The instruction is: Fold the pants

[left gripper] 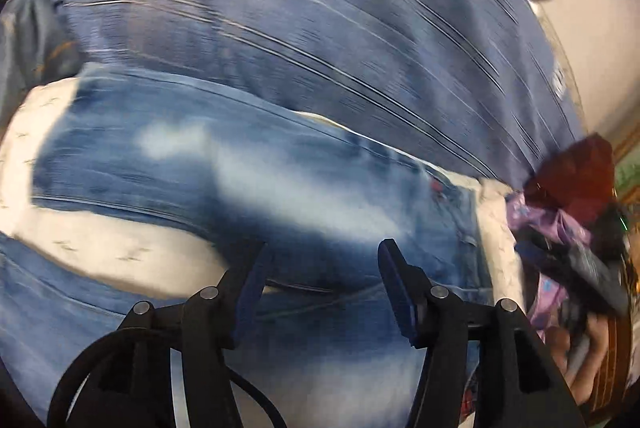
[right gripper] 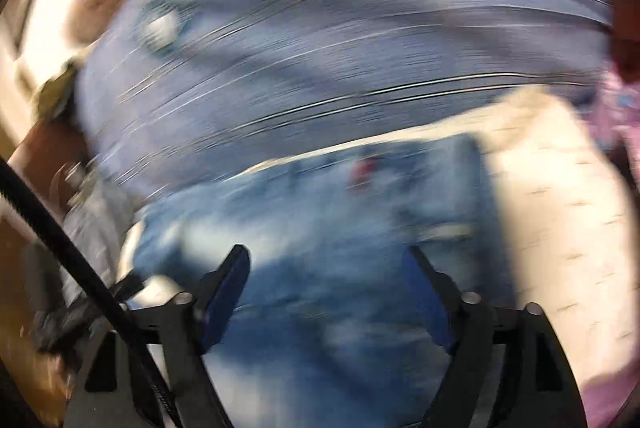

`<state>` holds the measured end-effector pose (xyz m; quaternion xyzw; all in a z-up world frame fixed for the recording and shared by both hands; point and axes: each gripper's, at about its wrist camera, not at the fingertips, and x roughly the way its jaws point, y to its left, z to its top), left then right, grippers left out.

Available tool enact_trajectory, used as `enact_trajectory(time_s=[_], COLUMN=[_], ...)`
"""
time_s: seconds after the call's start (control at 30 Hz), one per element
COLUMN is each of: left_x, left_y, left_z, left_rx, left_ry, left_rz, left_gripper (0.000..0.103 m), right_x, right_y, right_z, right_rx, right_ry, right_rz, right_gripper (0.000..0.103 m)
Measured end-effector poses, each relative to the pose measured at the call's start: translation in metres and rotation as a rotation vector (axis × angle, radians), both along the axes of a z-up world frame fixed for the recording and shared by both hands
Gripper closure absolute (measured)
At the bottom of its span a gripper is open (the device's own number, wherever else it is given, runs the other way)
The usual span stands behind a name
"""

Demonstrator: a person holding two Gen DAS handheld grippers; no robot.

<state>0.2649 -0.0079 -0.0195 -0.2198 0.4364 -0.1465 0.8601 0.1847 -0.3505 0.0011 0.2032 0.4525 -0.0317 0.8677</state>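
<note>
Faded blue jeans (left gripper: 248,180) lie on a white patterned cloth surface (left gripper: 80,248); both views are motion-blurred. My left gripper (left gripper: 324,248) is open and empty, its jaws spread just above the denim near a seam. In the right wrist view the jeans (right gripper: 320,228) fill the lower middle, with a small red tag (right gripper: 366,166) near their far edge. My right gripper (right gripper: 324,256) is open and empty above the denim.
A person in a blue striped shirt (left gripper: 320,48) stands close behind the jeans and also shows in the right wrist view (right gripper: 340,48). Purple and dark red clothes (left gripper: 560,196) lie at the right. White cloth (right gripper: 560,208) extends to the right.
</note>
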Motion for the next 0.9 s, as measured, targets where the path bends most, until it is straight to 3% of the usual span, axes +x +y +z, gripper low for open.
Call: enact_trajectory(time_s=[0.1,0.2,0.3,0.37,0.43,0.47,0.5,0.53,0.63,0.77,0.9], left_x=[0.005,0.016,0.024,0.029,0.032,0.033,0.033,0.032,0.018,0.005,0.012], left_y=[-0.02,-0.028,-0.022,-0.02,-0.022,-0.022,-0.021,-0.022,-0.014,-0.009,-0.025], left_z=[-0.016,-0.032,-0.041,-0.046,-0.049,-0.049,-0.049,-0.049,-0.033,-0.011,0.005], left_rx=[-0.022,-0.005,-0.017,-0.03,-0.023,-0.024,-0.026,-0.035,-0.044,-0.099,-0.155], left_ry=[0.029,0.059,0.077,0.079,0.077,0.078,0.08,0.08,0.053,0.038,0.087], left_rz=[-0.031,-0.058,-0.034,-0.03,-0.02,-0.019,-0.019,-0.023,-0.032,-0.05,-0.086], left_gripper=[0.047,0.047,0.047,0.047,0.047,0.047,0.047,0.047,0.047,0.047,0.047], right_x=[0.026,0.058,0.086,0.104,0.115,0.12,0.122,0.119,0.093,0.019,-0.045], right_y=[-0.056,-0.089,-0.103,-0.099,-0.09,-0.081,-0.07,-0.06,-0.03,-0.007,0.004], right_z=[-0.021,-0.052,-0.078,-0.088,-0.089,-0.087,-0.083,-0.074,-0.031,0.02,0.024], right_rx=[-0.011,-0.032,0.001,-0.013,-0.058,-0.111,-0.18,-0.21,-0.296,-0.257,-0.17], right_ry=[0.075,0.152,0.196,0.202,0.216,0.233,0.253,0.251,0.137,-0.03,-0.143], right_rz=[-0.113,-0.147,-0.149,-0.12,-0.129,-0.119,-0.104,-0.102,-0.069,-0.079,-0.105], right_gripper=[0.015,0.015,0.015,0.023,0.053,0.063,0.091,0.09,0.091,0.092,0.095])
